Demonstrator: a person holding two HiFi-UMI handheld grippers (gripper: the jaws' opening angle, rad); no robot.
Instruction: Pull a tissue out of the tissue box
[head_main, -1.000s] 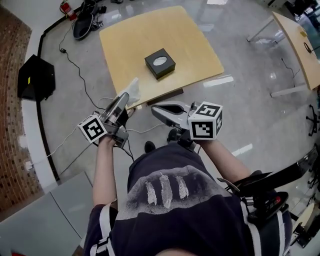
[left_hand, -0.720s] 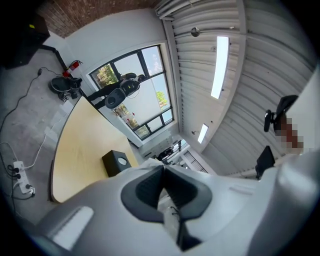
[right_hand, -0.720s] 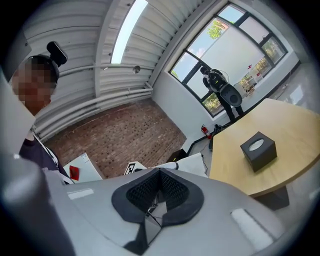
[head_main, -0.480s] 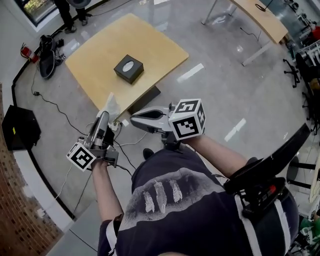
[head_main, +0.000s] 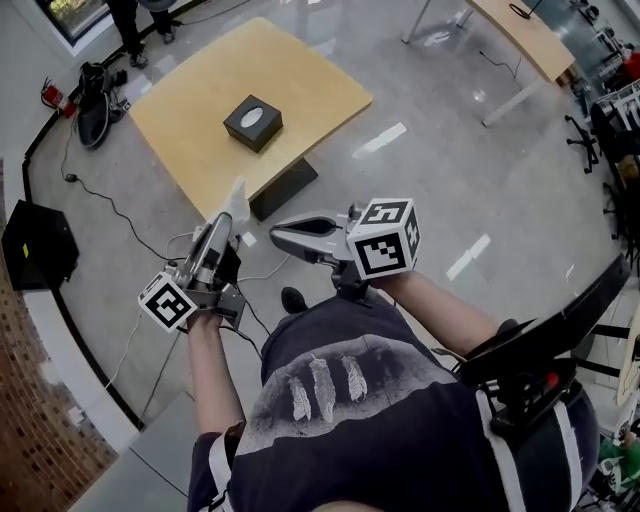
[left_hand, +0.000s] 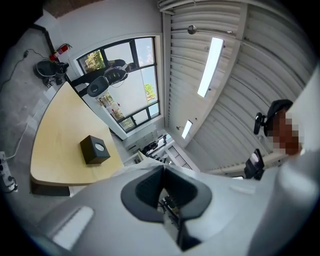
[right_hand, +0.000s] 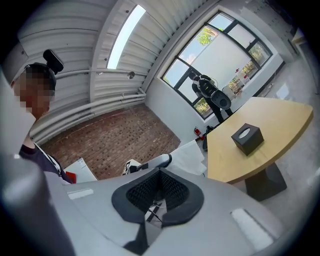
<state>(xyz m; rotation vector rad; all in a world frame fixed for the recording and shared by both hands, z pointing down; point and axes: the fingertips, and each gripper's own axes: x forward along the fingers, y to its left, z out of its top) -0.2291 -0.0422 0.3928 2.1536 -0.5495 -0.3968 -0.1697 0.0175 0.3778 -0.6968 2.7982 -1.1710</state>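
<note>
holding a tissue in the closed left gripper, well apart from the tissue box
may drop it if that thin pinch slackens; right gripper closed on nothing, no backup.

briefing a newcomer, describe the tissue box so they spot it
Find the pale wooden table on the grey floor. The tissue box sits near its middle: a small black cube with a pale oval opening on top, alone on the tabletop.
</note>
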